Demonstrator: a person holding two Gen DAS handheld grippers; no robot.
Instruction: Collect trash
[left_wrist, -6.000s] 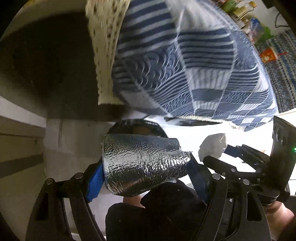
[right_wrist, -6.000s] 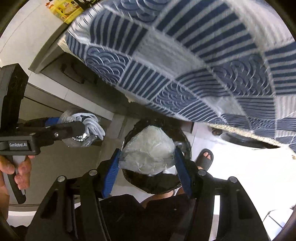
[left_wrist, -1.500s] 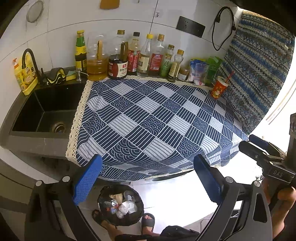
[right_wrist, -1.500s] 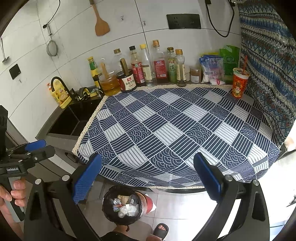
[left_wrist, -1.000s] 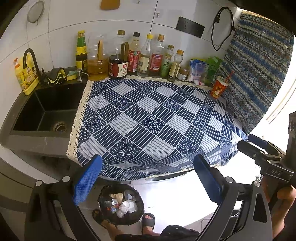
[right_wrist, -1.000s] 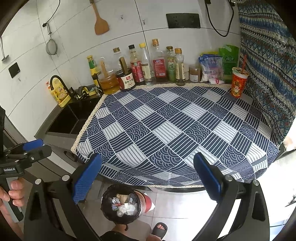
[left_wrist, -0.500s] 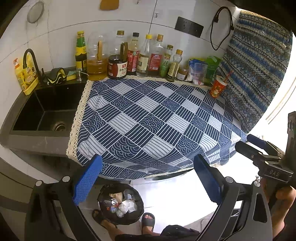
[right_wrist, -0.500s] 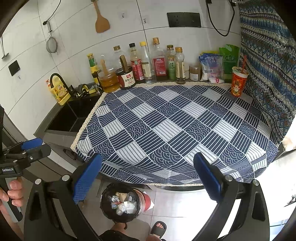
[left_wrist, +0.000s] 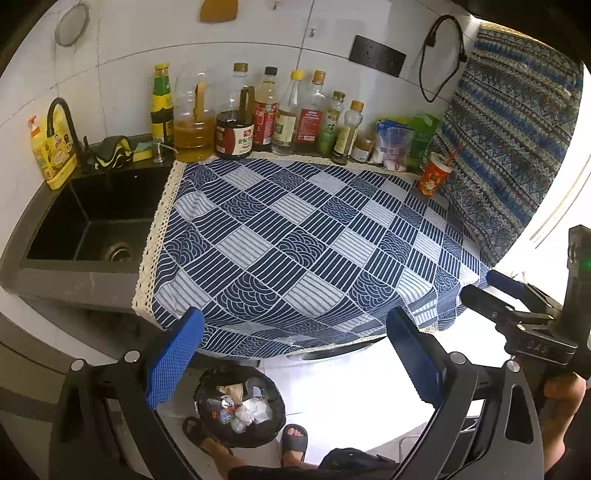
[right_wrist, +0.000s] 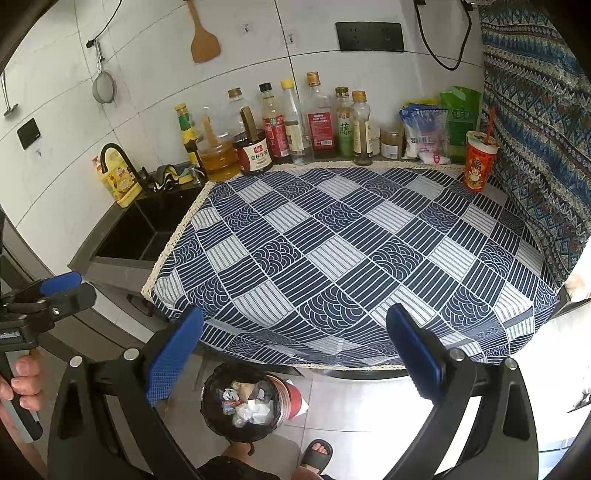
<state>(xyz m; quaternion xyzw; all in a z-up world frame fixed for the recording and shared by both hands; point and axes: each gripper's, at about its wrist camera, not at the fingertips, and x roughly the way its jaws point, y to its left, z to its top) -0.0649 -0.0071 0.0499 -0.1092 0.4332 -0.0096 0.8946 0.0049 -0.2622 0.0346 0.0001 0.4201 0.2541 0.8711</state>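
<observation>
Both tools are held high and back from the surface, each with its blue-padded fingers spread wide and nothing between them. The left tool (left_wrist: 293, 360) and the right tool (right_wrist: 293, 360) look down over the blue-and-white patchwork cloth (right_wrist: 354, 254) that covers the surface ahead of them. No loose scrap shows on that cloth, which suggests the collecting is finished or close to it.

The trash itself, crumpled white and foil wrappers, lies in the round black-lined bin (right_wrist: 242, 406) on the floor, directly below and between the right tool's fingers and just under the cloth's hanging edge. It stands there so scraps can be dropped straight off the surface's front.

At the far edge, a red paper cup with a straw (right_wrist: 478, 162) stands upright beside the bottles; whether it counts as trash cannot be told.
</observation>
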